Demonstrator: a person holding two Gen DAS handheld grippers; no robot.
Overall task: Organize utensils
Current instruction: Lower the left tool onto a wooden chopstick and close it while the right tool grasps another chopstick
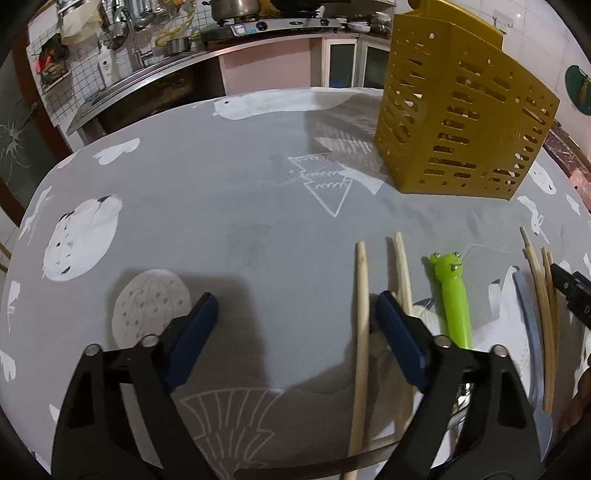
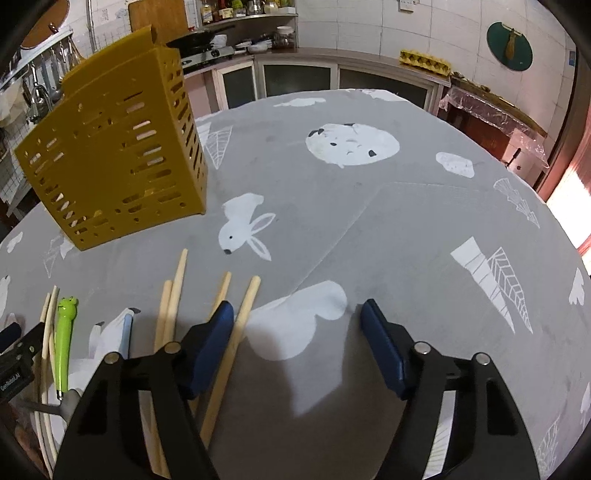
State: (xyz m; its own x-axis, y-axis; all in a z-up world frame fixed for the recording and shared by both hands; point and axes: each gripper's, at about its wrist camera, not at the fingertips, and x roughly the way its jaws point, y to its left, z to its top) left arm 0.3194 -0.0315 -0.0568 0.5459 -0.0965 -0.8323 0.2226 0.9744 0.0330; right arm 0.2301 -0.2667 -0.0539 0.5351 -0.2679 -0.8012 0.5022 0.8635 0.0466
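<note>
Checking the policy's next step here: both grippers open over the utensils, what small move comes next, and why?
Probably shift the right gripper slightly left and close on the chopstick beside its left finger. Both grippers are open and empty, the chopstick lies loose on the table just inside that finger, and the yellow holder stands ahead to receive it.

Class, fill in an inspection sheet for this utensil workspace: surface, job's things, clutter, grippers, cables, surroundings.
Surface: table under a grey printed cloth.
Job's things: yellow holder upright at the far side; chopsticks loose on the cloth; green frog pen and a pale blue handle among them.
Clutter: nothing seen.
Grippers: left gripper and right gripper both open, empty.
Cables: nothing seen.
Surroundings: kitchen counter, stove, cabinets.
</note>
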